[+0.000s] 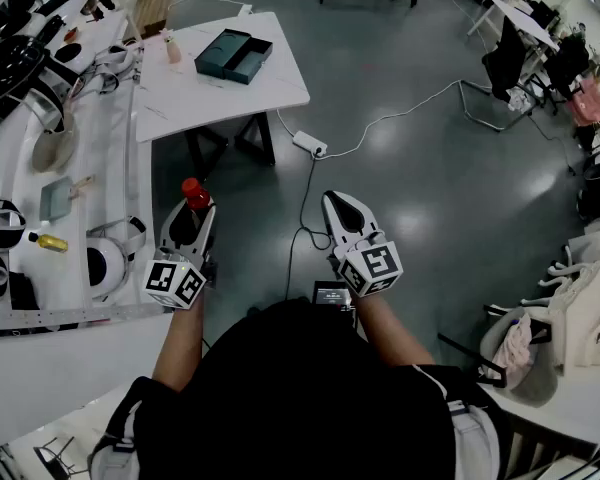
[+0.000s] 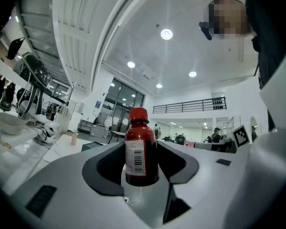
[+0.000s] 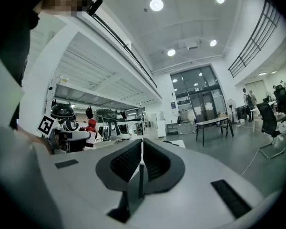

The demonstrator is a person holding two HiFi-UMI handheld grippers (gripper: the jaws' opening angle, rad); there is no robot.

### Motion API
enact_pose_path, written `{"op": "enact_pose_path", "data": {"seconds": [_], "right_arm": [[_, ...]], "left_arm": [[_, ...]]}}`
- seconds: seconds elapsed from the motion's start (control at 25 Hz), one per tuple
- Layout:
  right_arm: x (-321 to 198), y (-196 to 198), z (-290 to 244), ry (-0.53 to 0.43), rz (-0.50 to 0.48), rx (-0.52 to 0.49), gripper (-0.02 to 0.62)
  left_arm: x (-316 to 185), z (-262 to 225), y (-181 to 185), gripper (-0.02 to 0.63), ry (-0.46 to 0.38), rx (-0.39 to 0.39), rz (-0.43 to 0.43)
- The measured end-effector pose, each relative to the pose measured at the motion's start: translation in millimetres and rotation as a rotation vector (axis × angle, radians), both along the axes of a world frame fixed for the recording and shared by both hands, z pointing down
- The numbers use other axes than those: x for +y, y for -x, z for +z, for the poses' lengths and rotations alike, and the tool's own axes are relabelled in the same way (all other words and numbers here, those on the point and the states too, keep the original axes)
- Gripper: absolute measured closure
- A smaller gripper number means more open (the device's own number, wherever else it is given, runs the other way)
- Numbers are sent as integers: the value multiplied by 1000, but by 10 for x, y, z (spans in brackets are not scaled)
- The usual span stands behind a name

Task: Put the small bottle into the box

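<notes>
The small bottle (image 1: 194, 192) has dark red contents, a red cap and a white barcode label. It stands upright between the pads of my left gripper (image 1: 194, 214), which is shut on it in the air over the floor. In the left gripper view the bottle (image 2: 140, 151) fills the gap between the jaws of the left gripper (image 2: 141, 146). My right gripper (image 1: 338, 202) hangs beside it, shut with nothing in it; its jaws meet in the right gripper view (image 3: 142, 146). The dark teal box (image 1: 233, 55) lies open on the white table (image 1: 265, 90) ahead.
A long white workbench (image 1: 100, 178) along the left carries helmets, a bowl (image 1: 52, 150) and a small yellow bottle (image 1: 48, 241). A power strip (image 1: 310, 145) and its cable lie on the grey floor. Chairs and bags stand at the right.
</notes>
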State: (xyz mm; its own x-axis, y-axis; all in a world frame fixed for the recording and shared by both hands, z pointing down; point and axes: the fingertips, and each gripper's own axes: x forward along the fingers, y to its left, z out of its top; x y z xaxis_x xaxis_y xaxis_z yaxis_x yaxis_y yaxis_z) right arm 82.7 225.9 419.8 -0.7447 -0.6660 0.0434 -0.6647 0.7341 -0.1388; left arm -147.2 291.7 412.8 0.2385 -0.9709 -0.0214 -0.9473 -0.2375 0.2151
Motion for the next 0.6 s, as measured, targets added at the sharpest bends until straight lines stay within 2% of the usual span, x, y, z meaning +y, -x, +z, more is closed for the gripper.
{"op": "enact_pose_path", "data": {"seconds": [0.16,0.28,0.4,0.6], "right_arm": [[23,148,-4,-10,-1,5,557],[14,166,5,-9,4,-3,557],[-20,146,32,-15,9,0,557],[-16,81,-80,-54,-15,-78,557]], "left_arm": [[50,-38,151,390,-17,14,0],[94,42,186,390,13,42,0],[122,54,134,390,29,37,17],[158,19,15,390,19,36,53]]}}
